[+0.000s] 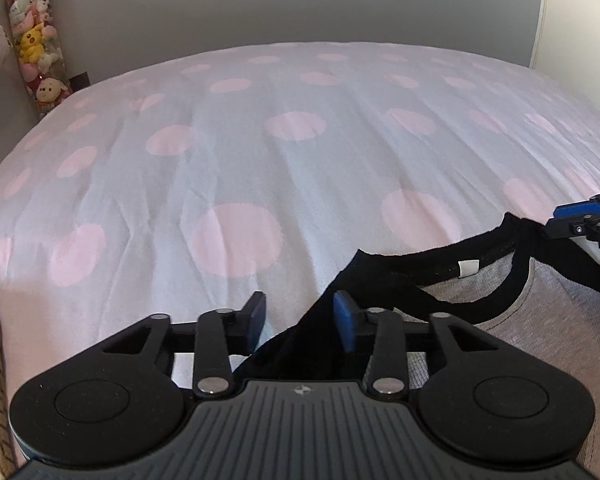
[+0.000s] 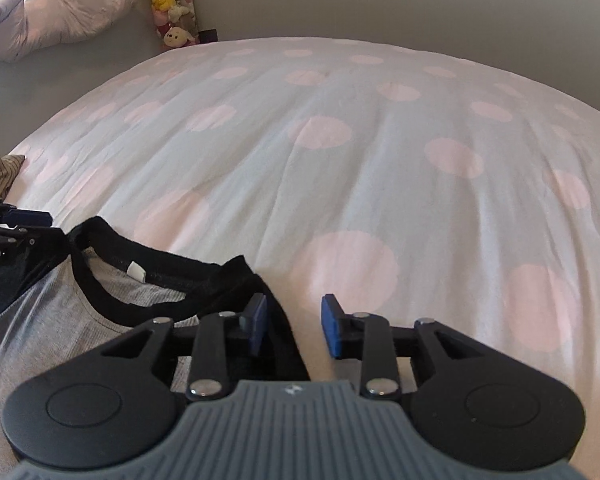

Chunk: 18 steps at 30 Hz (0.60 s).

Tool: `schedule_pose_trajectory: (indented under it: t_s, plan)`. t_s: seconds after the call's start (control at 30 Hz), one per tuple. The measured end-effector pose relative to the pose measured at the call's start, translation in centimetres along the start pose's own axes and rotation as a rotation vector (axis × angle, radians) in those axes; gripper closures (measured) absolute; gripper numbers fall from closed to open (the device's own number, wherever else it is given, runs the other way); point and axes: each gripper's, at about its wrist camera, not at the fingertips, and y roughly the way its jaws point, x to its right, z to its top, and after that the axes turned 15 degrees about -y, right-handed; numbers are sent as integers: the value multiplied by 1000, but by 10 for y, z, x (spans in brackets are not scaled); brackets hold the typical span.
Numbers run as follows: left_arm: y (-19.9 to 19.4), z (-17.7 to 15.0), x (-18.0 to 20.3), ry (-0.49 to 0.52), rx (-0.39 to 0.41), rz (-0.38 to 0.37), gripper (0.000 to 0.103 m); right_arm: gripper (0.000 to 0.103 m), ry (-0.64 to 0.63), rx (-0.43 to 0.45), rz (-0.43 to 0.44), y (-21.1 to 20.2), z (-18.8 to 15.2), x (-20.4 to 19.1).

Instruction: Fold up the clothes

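A grey T-shirt with black collar and black shoulders lies on the bed, collar toward the far side, a white tag inside the neck. My left gripper is open, its fingers straddling the shirt's left black shoulder edge. My right gripper is open at the shirt's right black shoulder, left finger over the fabric, right finger over the sheet. Each gripper shows at the edge of the other's view: the right one and the left one. The shirt's lower part is hidden.
The bed has a white cover with pink dots. A tall clear tube of plush toys stands in the far left corner by the grey wall. A rolled pink duvet lies beyond the bed. A striped brown garment lies at the left.
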Motion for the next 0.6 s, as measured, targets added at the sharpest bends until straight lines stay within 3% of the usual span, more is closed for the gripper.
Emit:
schedule_pose_trajectory:
  t_s: [0.2, 0.33, 0.6]
  plan:
    - [-46, -6, -28, -8, -4, 55, 55, 69, 57, -34, -29, -52, -28, 20]
    - [-69, -20, -61, -29, -52, 118, 54, 70, 111, -74, -10, -80, -64, 25]
    - [-70, -57, -106, -67, -137, 234, 53, 69, 178, -110, 53, -100, -112, 28]
